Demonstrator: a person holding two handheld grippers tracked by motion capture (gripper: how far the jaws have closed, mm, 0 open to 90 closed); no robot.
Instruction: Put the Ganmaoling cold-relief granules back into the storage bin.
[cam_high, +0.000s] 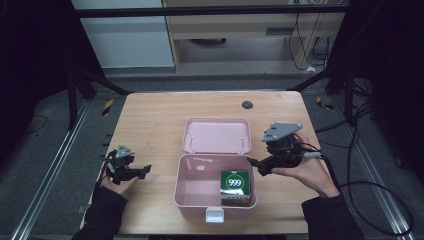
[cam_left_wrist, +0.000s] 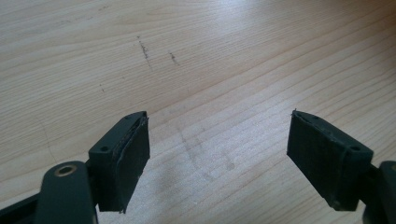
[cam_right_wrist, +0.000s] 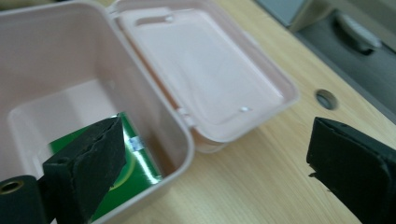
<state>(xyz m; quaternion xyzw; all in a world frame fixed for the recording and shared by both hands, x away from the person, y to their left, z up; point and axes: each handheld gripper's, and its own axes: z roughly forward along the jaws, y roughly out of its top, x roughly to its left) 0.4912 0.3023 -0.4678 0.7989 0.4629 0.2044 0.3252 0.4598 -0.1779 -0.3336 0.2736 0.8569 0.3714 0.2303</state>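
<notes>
A pink plastic box (cam_high: 190, 200) stands open at the middle of the wooden table, its lid (cam_high: 216, 135) laid back flat behind it. Inside, at the right, lies a green carton (cam_high: 235, 184) marked 999; the right gripper view shows the box wall (cam_right_wrist: 154, 88), the lid (cam_right_wrist: 205, 70) and the green carton (cam_right_wrist: 126, 175) past my left jaw. My right gripper (cam_high: 255, 166) is open just above the box's right rim, empty. My left gripper (cam_high: 146, 171) rests low at the table's left, open, with bare wood between its fingers (cam_left_wrist: 123, 158).
A dark round grommet (cam_high: 247, 105) sits in the table near the far edge, also seen as a hole (cam_right_wrist: 325, 99) in the right gripper view. A white latch (cam_high: 215, 215) hangs at the box's front. Cables trail on the floor at the right.
</notes>
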